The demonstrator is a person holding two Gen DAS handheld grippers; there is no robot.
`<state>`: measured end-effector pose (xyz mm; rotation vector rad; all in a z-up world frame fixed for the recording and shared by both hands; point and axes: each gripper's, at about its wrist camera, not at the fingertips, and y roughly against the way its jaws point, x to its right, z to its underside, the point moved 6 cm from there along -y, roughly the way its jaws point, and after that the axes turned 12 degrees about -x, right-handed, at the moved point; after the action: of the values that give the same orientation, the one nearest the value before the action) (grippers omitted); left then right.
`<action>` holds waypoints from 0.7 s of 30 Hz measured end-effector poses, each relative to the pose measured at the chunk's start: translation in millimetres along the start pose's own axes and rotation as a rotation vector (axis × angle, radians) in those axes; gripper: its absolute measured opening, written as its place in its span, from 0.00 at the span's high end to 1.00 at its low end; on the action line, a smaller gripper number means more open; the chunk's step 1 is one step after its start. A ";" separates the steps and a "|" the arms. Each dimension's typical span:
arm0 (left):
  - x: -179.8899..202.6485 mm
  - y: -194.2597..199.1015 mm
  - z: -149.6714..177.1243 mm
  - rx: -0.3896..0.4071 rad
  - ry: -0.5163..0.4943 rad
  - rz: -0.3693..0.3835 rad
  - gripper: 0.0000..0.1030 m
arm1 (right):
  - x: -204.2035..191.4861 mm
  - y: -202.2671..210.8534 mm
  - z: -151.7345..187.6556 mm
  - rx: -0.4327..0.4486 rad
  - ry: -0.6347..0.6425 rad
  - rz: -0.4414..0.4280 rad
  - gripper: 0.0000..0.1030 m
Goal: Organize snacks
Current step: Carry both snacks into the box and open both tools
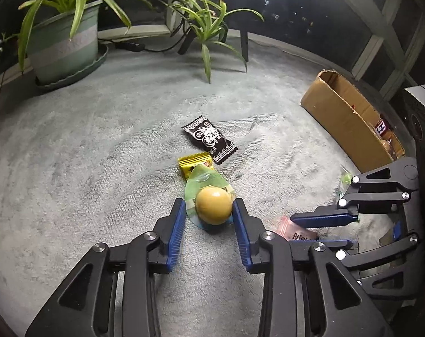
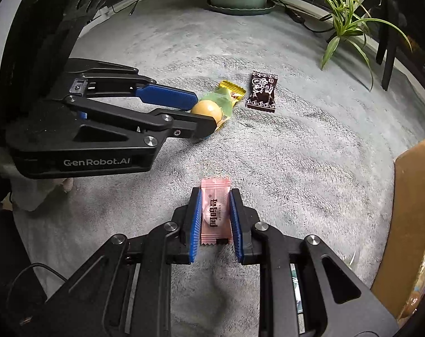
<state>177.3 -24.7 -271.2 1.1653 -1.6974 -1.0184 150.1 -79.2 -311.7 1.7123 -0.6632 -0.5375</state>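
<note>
My left gripper (image 1: 208, 206) stands around a yellow ball snack in a green wrapper (image 1: 213, 206) on the grey carpet, its blue pads close to or touching the ball's sides; the ball also shows in the right wrist view (image 2: 206, 110). My right gripper (image 2: 214, 199) is closed on a pink snack packet (image 2: 215, 210), which also shows in the left wrist view (image 1: 293, 229). A yellow packet (image 1: 192, 163) lies partly under the green wrapper. A dark brown packet with white print (image 1: 209, 137) lies just beyond it and also shows in the right wrist view (image 2: 262, 91).
An open cardboard box (image 1: 349, 118) holding some snacks stands to the right, also seen in the right wrist view (image 2: 414, 210). Potted plants (image 1: 63, 42) stand along the window at the back, with cables and dark chair legs (image 1: 244, 42). Grey carpet (image 1: 86, 140) covers the floor.
</note>
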 end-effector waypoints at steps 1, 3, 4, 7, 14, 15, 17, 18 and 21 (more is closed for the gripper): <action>-0.1 0.4 0.4 0.003 0.001 0.000 0.69 | 0.3 1.0 0.4 0.004 -0.004 0.000 0.80; -1.0 3.5 1.2 0.013 0.005 0.003 0.73 | 1.9 4.8 1.2 0.017 -0.017 -0.004 0.80; -1.0 5.5 1.0 0.017 0.007 0.007 0.75 | 2.7 7.2 1.6 0.023 -0.023 -0.006 0.80; -0.6 9.3 1.8 0.018 0.000 0.004 0.76 | 5.8 12.0 2.9 0.034 -0.034 -0.001 0.80; -1.9 15.0 -0.6 0.034 0.025 0.025 0.80 | 14.7 25.8 9.1 0.068 -0.072 0.006 0.80; -1.4 16.7 -0.3 0.038 0.023 0.023 0.80 | 16.2 28.4 10.3 0.074 -0.078 0.005 0.80; -1.4 17.6 0.8 0.038 0.013 0.013 0.80 | 20.3 33.8 13.8 0.085 -0.095 0.009 0.80; -2.3 16.8 1.2 0.036 0.016 0.012 0.80 | 22.8 37.2 15.3 0.092 -0.105 0.012 0.80; -6.1 22.5 0.9 0.050 0.044 0.023 0.80 | 30.3 52.8 20.3 0.125 -0.134 0.010 0.80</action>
<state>171.3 -13.3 -251.8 1.1892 -1.7061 -0.9351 151.0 -123.6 -265.3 1.7995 -0.8148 -0.6189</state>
